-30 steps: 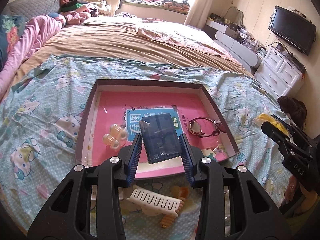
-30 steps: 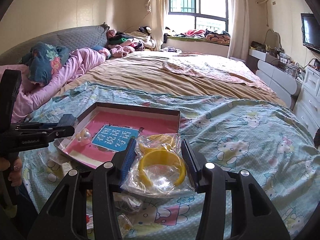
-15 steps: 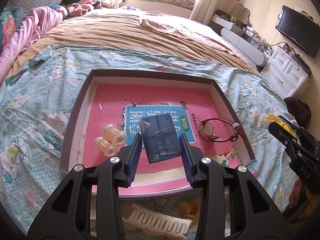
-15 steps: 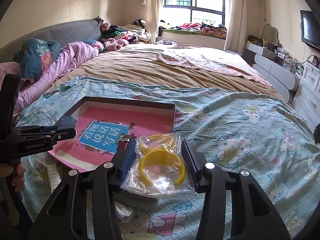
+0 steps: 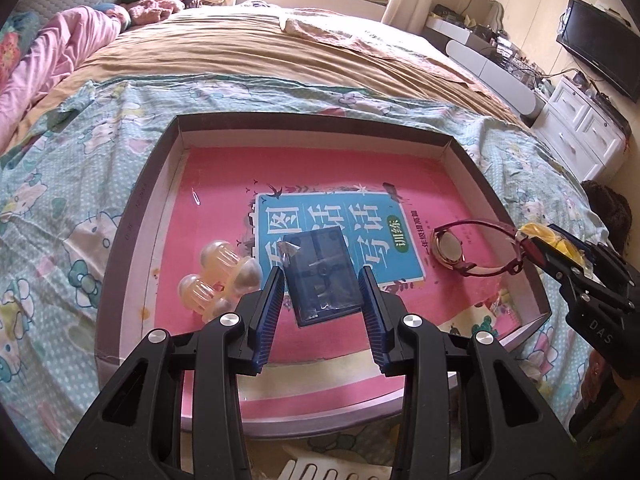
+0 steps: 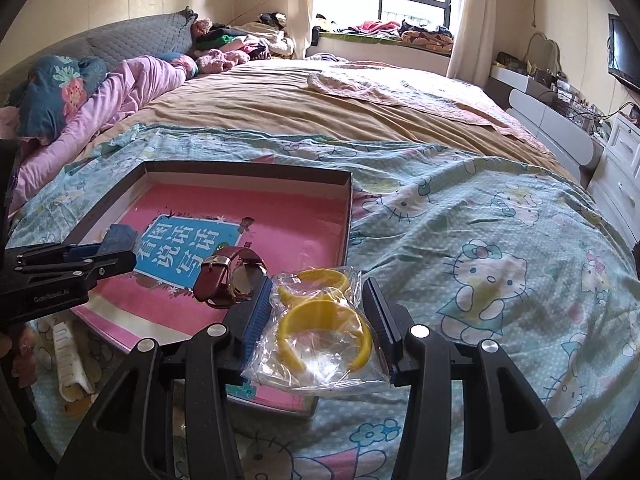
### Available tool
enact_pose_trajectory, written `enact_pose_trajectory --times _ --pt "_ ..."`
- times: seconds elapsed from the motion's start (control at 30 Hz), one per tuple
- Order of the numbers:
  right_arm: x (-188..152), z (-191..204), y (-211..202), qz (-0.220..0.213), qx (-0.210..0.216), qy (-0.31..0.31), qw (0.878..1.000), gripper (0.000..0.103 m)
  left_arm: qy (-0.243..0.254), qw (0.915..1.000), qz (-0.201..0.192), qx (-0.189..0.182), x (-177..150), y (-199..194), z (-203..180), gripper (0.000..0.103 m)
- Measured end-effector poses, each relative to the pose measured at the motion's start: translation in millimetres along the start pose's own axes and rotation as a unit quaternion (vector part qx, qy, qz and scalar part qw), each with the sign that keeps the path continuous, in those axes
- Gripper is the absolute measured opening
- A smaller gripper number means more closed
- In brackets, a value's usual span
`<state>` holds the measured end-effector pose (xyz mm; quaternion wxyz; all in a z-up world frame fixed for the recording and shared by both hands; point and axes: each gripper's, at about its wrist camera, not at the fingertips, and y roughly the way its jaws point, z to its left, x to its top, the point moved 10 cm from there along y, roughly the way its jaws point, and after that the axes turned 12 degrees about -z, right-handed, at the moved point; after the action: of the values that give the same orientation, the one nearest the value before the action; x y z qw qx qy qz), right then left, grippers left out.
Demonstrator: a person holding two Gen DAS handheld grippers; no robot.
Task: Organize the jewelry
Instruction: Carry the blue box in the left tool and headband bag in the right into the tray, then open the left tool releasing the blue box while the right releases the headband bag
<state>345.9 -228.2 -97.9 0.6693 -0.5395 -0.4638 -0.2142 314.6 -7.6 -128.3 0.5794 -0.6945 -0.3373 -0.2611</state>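
My left gripper (image 5: 321, 276) is shut on a small dark blue see-through case (image 5: 320, 292), held low over the pink book in a shallow brown-rimmed box (image 5: 312, 120) on the bed. Inside the box lie peach translucent hair clips (image 5: 218, 276) at the left and a red-strapped watch (image 5: 452, 248) at the right. My right gripper (image 6: 320, 308) is shut on a clear bag of yellow bangles (image 6: 324, 328), at the box's near right corner, just beside the watch (image 6: 228, 276). In the right wrist view the left gripper (image 6: 96, 258) shows side-on with the case (image 6: 118, 238).
The box (image 6: 248, 168) rests on a blue cartoon-print sheet (image 6: 480, 240). A white ridged clip (image 6: 68, 348) lies on the sheet in front of the box. Pink bedding and pillows pile up far left; white drawers (image 5: 580, 120) and a television stand to the right.
Both grippers have sunk and moved forward with their loads. The left one now hangs over the box's inside; the right one has drawn up to the box's corner beside the watch.
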Motion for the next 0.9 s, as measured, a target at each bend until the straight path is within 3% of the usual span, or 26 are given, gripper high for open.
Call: enact_pose_trajectory --times 0.9 --pt "-8.5 27.2 25.0 0.031 0.015 -0.014 0.999 0.049 0.003 0.9999 0.011 -0.005 -2.7 3.3 7.9 0.035"
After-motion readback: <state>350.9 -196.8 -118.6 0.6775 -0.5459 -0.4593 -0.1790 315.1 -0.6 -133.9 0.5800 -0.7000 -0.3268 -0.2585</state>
